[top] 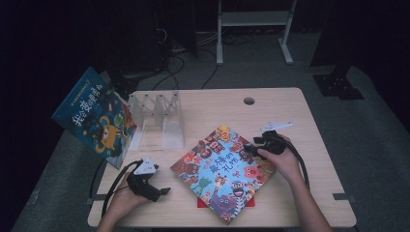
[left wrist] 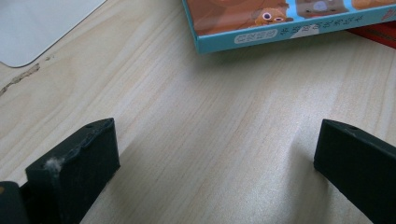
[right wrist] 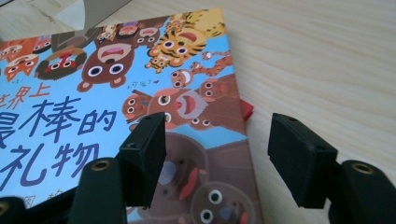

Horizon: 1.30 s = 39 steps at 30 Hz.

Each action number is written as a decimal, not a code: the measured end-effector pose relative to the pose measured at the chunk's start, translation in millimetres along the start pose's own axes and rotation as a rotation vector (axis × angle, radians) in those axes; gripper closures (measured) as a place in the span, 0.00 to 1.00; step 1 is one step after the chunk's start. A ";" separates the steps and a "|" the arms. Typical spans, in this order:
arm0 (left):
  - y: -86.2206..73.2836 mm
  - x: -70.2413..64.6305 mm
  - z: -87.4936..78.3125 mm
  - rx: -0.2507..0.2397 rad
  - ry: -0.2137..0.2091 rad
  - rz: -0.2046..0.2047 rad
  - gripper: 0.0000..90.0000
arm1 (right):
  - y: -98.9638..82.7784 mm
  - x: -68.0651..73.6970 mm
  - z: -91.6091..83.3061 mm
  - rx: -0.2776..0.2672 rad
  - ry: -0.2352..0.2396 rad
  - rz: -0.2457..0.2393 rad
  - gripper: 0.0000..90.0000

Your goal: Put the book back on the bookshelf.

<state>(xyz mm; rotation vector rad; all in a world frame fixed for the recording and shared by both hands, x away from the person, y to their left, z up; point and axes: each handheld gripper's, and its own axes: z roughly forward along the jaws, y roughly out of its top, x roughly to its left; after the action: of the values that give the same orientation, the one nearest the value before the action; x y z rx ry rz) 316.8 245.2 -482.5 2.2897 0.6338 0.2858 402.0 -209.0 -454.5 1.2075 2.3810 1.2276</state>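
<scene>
A colourful animal picture book (top: 225,171) lies slanted in the middle of the wooden table (top: 270,104), on top of a red book (top: 202,203). My right gripper (top: 248,149) hovers at the picture book's right edge. In the right gripper view its jaws (right wrist: 217,154) stand apart: one over the cover (right wrist: 93,93), the other over bare wood, gripping nothing, with a red corner (right wrist: 246,109) peeking out below. My left gripper (top: 163,191) rests low on the table left of the books. It is open (left wrist: 217,154) with bare wood between its jaws, and the book's blue spine (left wrist: 280,37) lies ahead.
A clear acrylic book rack (top: 162,121) stands at the back left of the table. A blue picture book (top: 94,118) leans tilted off the table's left side. A cable hole (top: 249,101) is near the far edge. Stand legs and cables lie on the floor behind.
</scene>
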 end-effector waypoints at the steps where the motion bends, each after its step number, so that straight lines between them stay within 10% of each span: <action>1: 0.0 0.0 0.0 0.000 0.000 0.000 0.00 | 0.0 0.0 0.0 0.000 0.000 0.000 0.41; 30: 0.0 0.1 -0.2 0.002 -0.001 0.000 0.00 | 16.9 15.4 31.1 0.015 0.052 -0.055 0.43; 39: 0.0 0.0 -0.1 0.001 0.000 0.000 0.00 | 15.6 15.4 9.6 -0.036 -0.007 -0.065 0.51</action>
<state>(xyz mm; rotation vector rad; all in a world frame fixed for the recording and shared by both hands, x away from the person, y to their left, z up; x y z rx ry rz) 316.7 245.3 -482.4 2.2902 0.6339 0.2856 405.9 -187.0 -446.1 1.1132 2.3628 1.2392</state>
